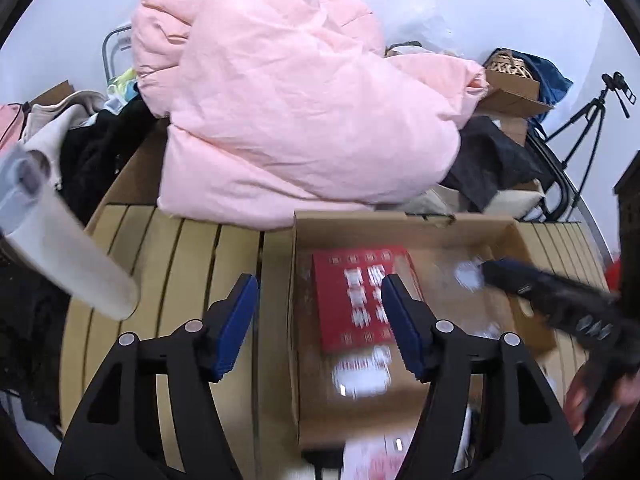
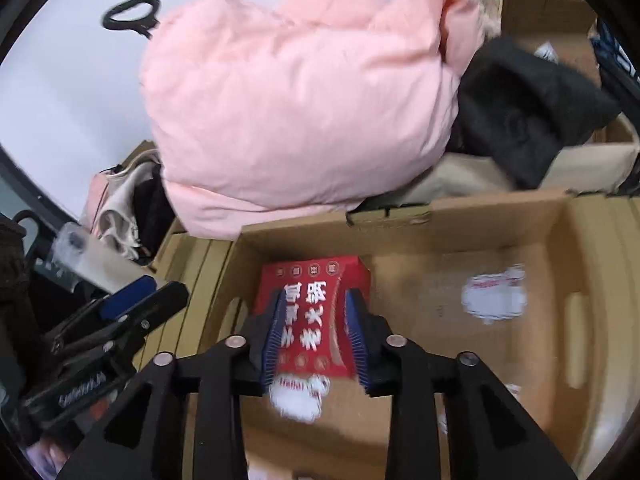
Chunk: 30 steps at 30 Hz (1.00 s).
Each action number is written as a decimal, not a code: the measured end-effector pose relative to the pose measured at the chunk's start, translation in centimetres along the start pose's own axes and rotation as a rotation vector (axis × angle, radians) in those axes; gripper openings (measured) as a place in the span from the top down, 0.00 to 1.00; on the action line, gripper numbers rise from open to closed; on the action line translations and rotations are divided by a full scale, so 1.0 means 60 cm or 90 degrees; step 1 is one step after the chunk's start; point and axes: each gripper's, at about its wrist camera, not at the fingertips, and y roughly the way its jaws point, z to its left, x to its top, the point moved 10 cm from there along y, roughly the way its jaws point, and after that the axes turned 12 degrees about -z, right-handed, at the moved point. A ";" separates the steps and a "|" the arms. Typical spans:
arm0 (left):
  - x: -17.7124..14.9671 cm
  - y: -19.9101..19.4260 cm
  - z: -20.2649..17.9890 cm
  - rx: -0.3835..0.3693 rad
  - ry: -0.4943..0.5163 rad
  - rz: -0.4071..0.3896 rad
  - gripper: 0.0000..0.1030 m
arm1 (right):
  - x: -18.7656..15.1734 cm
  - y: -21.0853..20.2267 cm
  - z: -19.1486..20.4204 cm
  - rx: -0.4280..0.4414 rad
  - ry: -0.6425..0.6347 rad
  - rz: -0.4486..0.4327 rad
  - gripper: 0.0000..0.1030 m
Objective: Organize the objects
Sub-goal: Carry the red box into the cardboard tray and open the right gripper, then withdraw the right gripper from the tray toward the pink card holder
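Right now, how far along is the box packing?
Done: nothing clearly settled in the cardboard box beyond stickers on its floor. In hand: the right hand-held gripper straddles the red box inside it; whether it grips is unclear. Left hand-held gripper is open, empty. Left: the white tube lying outside the box.

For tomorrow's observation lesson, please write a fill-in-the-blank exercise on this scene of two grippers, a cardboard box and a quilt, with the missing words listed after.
1. The red packet lies inside the ____ box.
2. The quilt heaped behind the box is ____ in colour.
3. The right gripper has one finger on each side of the ____ packet.
4. The left gripper is ____ and holds nothing.

Missing words: cardboard; pink; red; open
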 end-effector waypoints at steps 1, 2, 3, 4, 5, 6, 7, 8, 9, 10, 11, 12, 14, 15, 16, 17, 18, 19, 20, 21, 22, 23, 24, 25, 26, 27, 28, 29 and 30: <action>0.004 -0.023 0.000 0.008 0.008 0.003 0.40 | 0.005 -0.031 -0.004 -0.005 -0.015 -0.006 0.45; 0.001 -0.044 -0.003 0.015 0.015 0.000 0.38 | 0.009 -0.067 -0.009 -0.018 -0.034 -0.017 0.32; -0.002 -0.072 -0.003 0.022 0.024 -0.009 0.34 | 0.015 -0.095 -0.011 -0.026 -0.048 -0.028 0.30; -0.005 -0.104 0.002 0.029 0.028 -0.019 0.31 | 0.018 -0.142 -0.015 -0.036 -0.068 -0.047 0.29; -0.010 -0.136 0.005 0.032 0.030 -0.027 0.25 | 0.021 -0.179 -0.020 -0.043 -0.085 -0.060 0.29; -0.017 -0.166 0.009 0.034 0.034 -0.032 0.22 | 0.021 -0.207 -0.024 -0.050 -0.097 -0.070 0.29; -0.026 -0.199 0.011 0.038 0.038 -0.032 0.21 | 0.015 -0.258 -0.029 -0.063 -0.113 -0.083 0.28; -0.036 -0.232 0.011 0.039 0.043 -0.035 0.21 | 0.009 -0.292 -0.033 -0.071 -0.121 -0.089 0.25; -0.044 -0.260 0.012 0.039 0.046 -0.037 0.19 | 0.004 -0.320 -0.037 -0.078 -0.125 -0.094 0.25; -0.051 -0.290 0.011 0.039 0.048 -0.042 0.18 | -0.008 -0.364 -0.041 -0.090 -0.127 -0.102 0.24; -0.058 -0.319 0.009 0.036 0.051 -0.048 0.14 | -0.012 -0.386 -0.040 -0.092 -0.128 -0.106 0.23; -0.059 -0.336 0.007 0.037 0.054 -0.053 0.11 | -0.023 -0.420 -0.038 -0.088 -0.128 -0.115 0.22; -0.066 -0.374 0.004 0.054 0.065 -0.065 0.11 | -0.039 -0.461 -0.033 -0.082 -0.127 -0.126 0.21; -0.068 -0.388 0.004 0.061 0.066 -0.069 0.11 | -0.045 -0.476 -0.032 -0.082 -0.127 -0.129 0.21; -0.071 -0.404 0.002 0.065 0.064 -0.072 0.11 | -0.055 -0.492 -0.028 -0.083 -0.125 -0.134 0.21; -0.076 -0.420 -0.001 0.061 0.058 -0.078 0.11 | -0.065 -0.506 -0.024 -0.082 -0.122 -0.139 0.21; -0.082 -0.437 -0.005 0.054 0.053 -0.088 0.11 | -0.074 -0.516 -0.022 -0.082 -0.121 -0.143 0.21; -0.095 -0.462 -0.009 0.048 0.056 -0.110 0.11 | -0.094 -0.536 -0.017 -0.085 -0.123 -0.152 0.21; -0.107 -0.480 -0.009 0.051 0.060 -0.129 0.11 | -0.109 -0.551 -0.015 -0.089 -0.131 -0.160 0.21; -0.125 -0.501 -0.007 0.059 0.062 -0.146 0.11 | -0.135 -0.574 -0.009 -0.096 -0.149 -0.176 0.21; -0.148 -0.521 -0.006 0.068 0.063 -0.159 0.11 | -0.161 -0.594 -0.005 -0.102 -0.163 -0.184 0.21; -0.177 -0.542 -0.010 0.070 0.066 -0.170 0.11 | -0.180 -0.608 -0.001 -0.105 -0.169 -0.189 0.21; -0.207 -0.562 -0.014 0.070 0.062 -0.182 0.10 | -0.208 -0.625 0.005 -0.103 -0.174 -0.193 0.21; -0.232 -0.577 -0.019 0.067 0.058 -0.189 0.08 | -0.239 -0.641 0.012 -0.098 -0.181 -0.193 0.21; -0.265 -0.591 -0.028 0.059 0.055 -0.193 0.05 | -0.267 -0.656 0.019 -0.099 -0.186 -0.200 0.21; -0.301 -0.602 -0.039 0.048 0.056 -0.191 0.04 | -0.302 -0.675 0.026 -0.097 -0.188 -0.214 0.21; -0.326 -0.610 -0.047 0.041 0.057 -0.186 0.03 | -0.330 -0.688 0.033 -0.090 -0.192 -0.220 0.21; -0.364 -0.615 -0.056 0.029 0.047 -0.172 0.03 | -0.361 -0.698 0.038 -0.082 -0.188 -0.224 0.21; -0.384 -0.615 -0.062 0.019 0.042 -0.157 0.02 | -0.391 -0.707 0.039 -0.077 -0.174 -0.223 0.21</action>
